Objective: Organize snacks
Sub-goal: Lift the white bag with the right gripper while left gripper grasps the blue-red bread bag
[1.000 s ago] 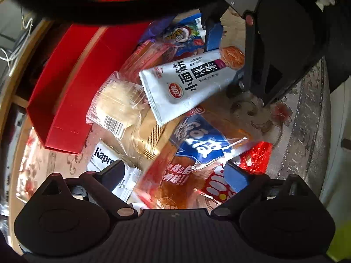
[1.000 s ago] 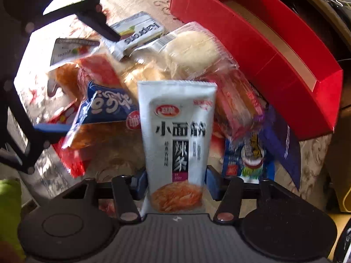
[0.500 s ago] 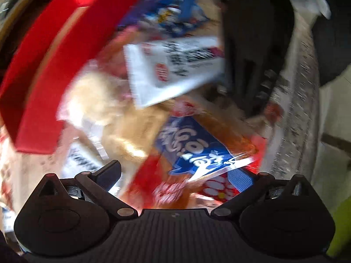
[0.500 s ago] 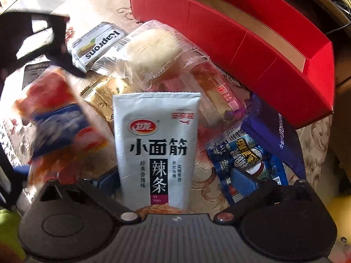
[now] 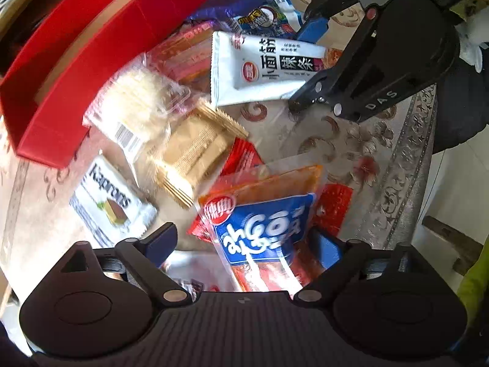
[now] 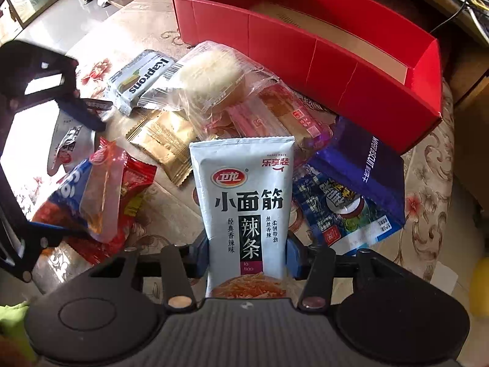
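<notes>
My right gripper (image 6: 246, 252) is shut on a white spicy-strip packet (image 6: 244, 208) and holds it above the snack pile; the packet (image 5: 262, 72) and that gripper (image 5: 308, 61) also show in the left wrist view. My left gripper (image 5: 244, 246) stands wide, with an orange and blue snack bag (image 5: 266, 226) lying between its fingers against the right one; whether it grips the bag is unclear. The same bag (image 6: 88, 202) shows at the left of the right wrist view. A long red box (image 6: 321, 49) (image 5: 91, 61) stands open behind the pile.
On the patterned tablecloth (image 5: 351, 140) lie a Kaprons wafer (image 6: 140, 82), a clear-wrapped bun (image 6: 214, 76), a gold packet (image 5: 195, 150), pink-wrapped bars (image 6: 275, 116), a purple bag (image 6: 366, 168), a blue packet (image 6: 339, 211) and red packets (image 6: 134, 183). The table edge runs along the right.
My right gripper has lifted the white packet higher and farther back from the pile. My left gripper has moved, and the orange and blue bag now lies closer between its fingers.
</notes>
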Action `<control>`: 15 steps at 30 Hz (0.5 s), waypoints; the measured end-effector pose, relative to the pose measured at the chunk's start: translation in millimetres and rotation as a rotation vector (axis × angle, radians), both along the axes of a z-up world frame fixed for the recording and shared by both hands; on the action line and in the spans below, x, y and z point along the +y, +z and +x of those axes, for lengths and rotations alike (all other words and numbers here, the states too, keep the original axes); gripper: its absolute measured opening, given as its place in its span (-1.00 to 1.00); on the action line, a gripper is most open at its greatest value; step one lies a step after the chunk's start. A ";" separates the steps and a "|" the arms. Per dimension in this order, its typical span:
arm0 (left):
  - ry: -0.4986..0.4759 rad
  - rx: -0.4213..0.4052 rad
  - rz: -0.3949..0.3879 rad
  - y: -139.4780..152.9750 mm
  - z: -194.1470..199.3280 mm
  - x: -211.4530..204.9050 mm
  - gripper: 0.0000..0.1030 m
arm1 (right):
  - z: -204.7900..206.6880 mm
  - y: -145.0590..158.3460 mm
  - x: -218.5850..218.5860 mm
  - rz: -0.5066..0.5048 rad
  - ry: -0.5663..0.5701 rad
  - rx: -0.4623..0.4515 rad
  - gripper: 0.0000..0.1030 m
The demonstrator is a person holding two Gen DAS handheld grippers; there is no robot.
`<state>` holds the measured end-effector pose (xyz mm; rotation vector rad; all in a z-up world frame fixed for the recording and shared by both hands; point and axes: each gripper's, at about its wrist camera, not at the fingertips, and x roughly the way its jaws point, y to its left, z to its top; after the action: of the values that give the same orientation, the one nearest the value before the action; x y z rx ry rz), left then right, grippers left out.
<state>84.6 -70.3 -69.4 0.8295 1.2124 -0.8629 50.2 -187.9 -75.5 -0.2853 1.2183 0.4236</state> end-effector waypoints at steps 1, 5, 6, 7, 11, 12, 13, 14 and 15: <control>0.032 0.020 -0.008 -4.7 -3.6 1.5 0.80 | -2.7 -0.7 0.3 -0.004 -0.002 -0.007 -0.24; 0.142 0.066 -0.072 -17.4 -6.7 8.4 0.97 | -12.0 -1.9 3.0 -0.012 -0.002 -0.024 -0.24; 0.154 0.057 -0.082 -20.0 -7.9 11.9 0.98 | -14.0 -2.3 6.2 -0.015 -0.005 -0.029 -0.24; 0.166 0.041 -0.092 -22.1 -9.7 12.0 0.99 | -14.9 -2.9 6.9 -0.017 -0.007 -0.035 -0.24; 0.210 0.038 -0.122 -30.2 -35.0 16.1 0.98 | -21.2 -3.1 5.5 -0.021 -0.009 -0.064 -0.24; 0.232 0.050 -0.125 -25.4 -38.9 27.3 0.96 | -23.2 -0.7 4.8 -0.021 -0.010 -0.067 -0.24; 0.256 0.051 -0.125 -24.9 -41.8 30.3 0.92 | -24.9 -0.5 5.3 -0.025 -0.009 -0.071 -0.24; 0.270 0.042 -0.122 -24.4 -45.2 32.5 0.86 | -27.1 0.0 5.9 -0.030 -0.007 -0.078 -0.25; 0.275 0.032 -0.118 -25.1 -47.4 33.7 0.81 | -29.1 0.4 6.8 -0.038 -0.005 -0.085 -0.25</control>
<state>37.2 -36.5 -94.5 0.5406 1.2568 -0.7164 21.1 -181.1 -75.1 -0.3297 1.1440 0.3810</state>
